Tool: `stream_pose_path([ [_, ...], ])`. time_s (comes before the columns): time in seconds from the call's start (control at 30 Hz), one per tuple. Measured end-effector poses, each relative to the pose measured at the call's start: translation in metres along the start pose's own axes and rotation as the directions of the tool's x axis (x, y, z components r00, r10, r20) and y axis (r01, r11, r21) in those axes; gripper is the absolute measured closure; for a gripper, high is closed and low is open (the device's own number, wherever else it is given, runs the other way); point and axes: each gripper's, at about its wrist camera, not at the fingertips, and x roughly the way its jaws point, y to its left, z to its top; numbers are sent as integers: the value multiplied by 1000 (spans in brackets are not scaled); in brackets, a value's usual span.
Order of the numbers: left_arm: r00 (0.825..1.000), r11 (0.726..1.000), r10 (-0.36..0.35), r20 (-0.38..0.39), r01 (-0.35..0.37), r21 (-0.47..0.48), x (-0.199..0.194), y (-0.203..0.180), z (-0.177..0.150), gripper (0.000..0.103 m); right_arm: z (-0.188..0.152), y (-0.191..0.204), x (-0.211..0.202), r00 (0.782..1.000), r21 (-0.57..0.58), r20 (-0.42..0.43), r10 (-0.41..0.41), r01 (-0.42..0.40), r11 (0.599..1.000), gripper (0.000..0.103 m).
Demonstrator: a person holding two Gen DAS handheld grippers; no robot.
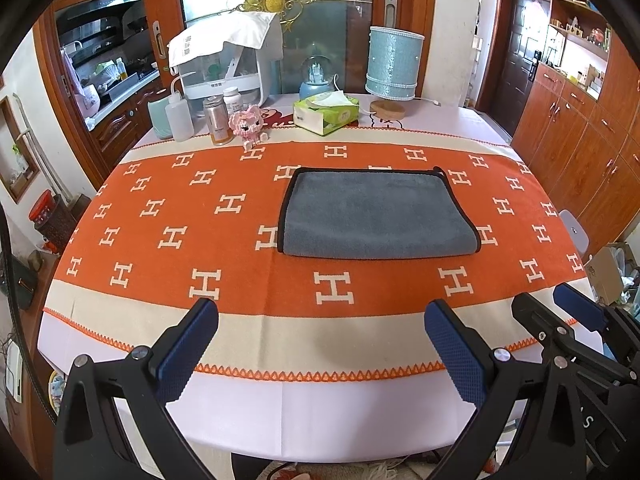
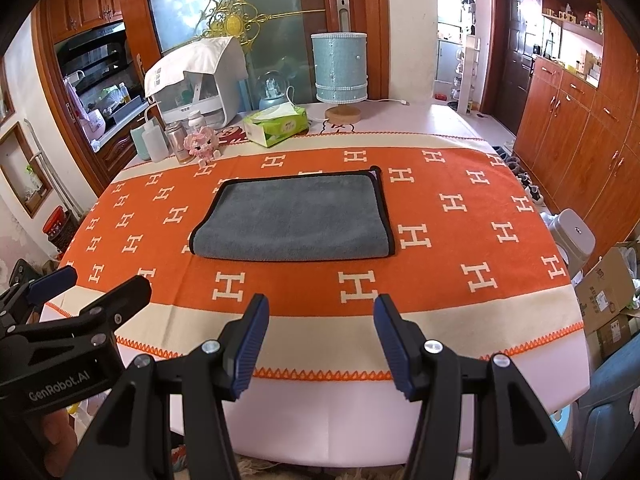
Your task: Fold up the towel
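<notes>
A grey towel with a black hem lies flat as a folded rectangle in the middle of the orange H-patterned tablecloth; it also shows in the right wrist view. My left gripper is open and empty, held over the table's near edge, well short of the towel. My right gripper is open and empty, also near the front edge. The right gripper shows at the right of the left wrist view, and the left gripper shows at the left of the right wrist view.
Along the table's back stand a green tissue box, a blue lamp, a snow globe, a white appliance, bottles and a pink toy. Wooden cabinets and cardboard boxes are at the right.
</notes>
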Motion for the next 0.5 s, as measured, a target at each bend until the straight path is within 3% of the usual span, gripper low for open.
stream_pose_path([
  [0.5,1000,1000,-4,-7,4,2,2,0,-1,1,-1,-1,3,1000,4,-12,2,-2,1000,48],
])
